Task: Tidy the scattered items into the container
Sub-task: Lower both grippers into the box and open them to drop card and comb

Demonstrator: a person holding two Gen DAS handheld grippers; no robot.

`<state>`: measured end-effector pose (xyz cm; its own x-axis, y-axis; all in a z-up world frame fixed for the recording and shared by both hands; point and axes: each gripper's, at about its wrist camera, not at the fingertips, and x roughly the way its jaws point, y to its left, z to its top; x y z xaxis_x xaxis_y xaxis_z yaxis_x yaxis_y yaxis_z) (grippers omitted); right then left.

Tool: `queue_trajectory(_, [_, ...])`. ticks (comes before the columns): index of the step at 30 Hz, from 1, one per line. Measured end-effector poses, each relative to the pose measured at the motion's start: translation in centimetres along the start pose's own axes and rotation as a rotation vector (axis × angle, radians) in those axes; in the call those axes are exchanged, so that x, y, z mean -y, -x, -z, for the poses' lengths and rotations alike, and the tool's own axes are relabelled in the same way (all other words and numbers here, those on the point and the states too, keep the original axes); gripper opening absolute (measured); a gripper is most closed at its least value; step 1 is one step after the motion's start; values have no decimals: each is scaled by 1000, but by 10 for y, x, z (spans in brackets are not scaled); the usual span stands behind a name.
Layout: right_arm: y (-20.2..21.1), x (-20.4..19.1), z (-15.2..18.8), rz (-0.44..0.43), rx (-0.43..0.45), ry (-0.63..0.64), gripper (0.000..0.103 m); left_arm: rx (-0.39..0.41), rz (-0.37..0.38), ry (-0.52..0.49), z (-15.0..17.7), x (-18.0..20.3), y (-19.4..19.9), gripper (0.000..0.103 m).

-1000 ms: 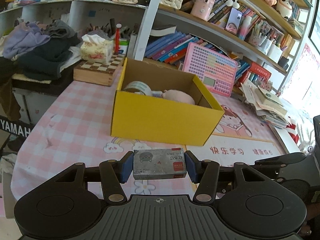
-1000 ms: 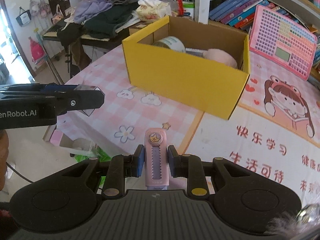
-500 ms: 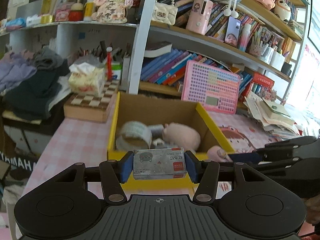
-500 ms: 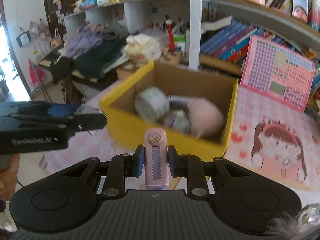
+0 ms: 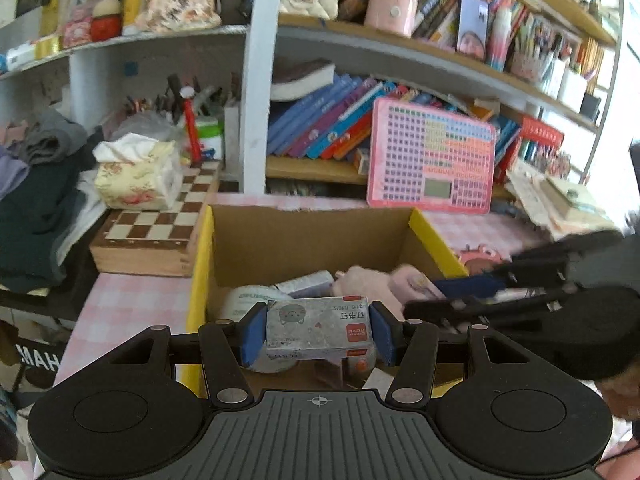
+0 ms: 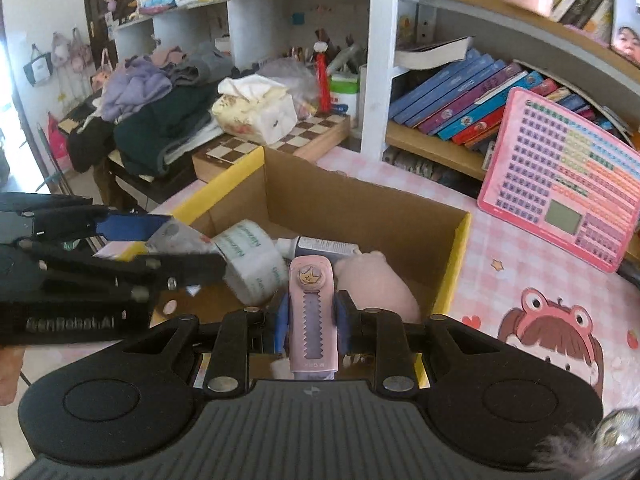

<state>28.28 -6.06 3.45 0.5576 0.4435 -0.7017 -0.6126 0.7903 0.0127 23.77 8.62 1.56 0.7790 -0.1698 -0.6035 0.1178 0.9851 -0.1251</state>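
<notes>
Currently L gripper clamps a grey staple box, long axis across the jaws, label "订书钉". R gripper clamps a pink eraser, long axis along the fingers. Yellow box lies directly below/ahead of both; R sits slightly nearer its centre. "GenRobot.AI" shows on L gripper's side.

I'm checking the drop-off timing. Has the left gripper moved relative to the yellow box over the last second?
Yes. The left gripper, gripping the staple box, has advanced from short of the yellow box to over its open top.
</notes>
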Motion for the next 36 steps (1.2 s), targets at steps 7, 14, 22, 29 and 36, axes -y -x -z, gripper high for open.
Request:
queue_trajectory(7, [-49,26,-28,-39,-51,-11,23,-93,-11,-35,-2,2,-35,53])
queue_trajectory(14, [-101,32,-50,-154,-159,-56,23,-159,7,29,-1,0,-62,54])
queue_trajectory(22, [-129,25,-55,-161,-208,-59,23,-203,-19,19,2,5,-74,55])
queue_trajectory(29, [-119,23,-64,-121,-148,-51,58,-134,-32,43,0,2,-62,70])
queue_trajectory(36, [-93,17,-64,-105,-100,-71,59,-87,-45,24,0,6,-40,76])
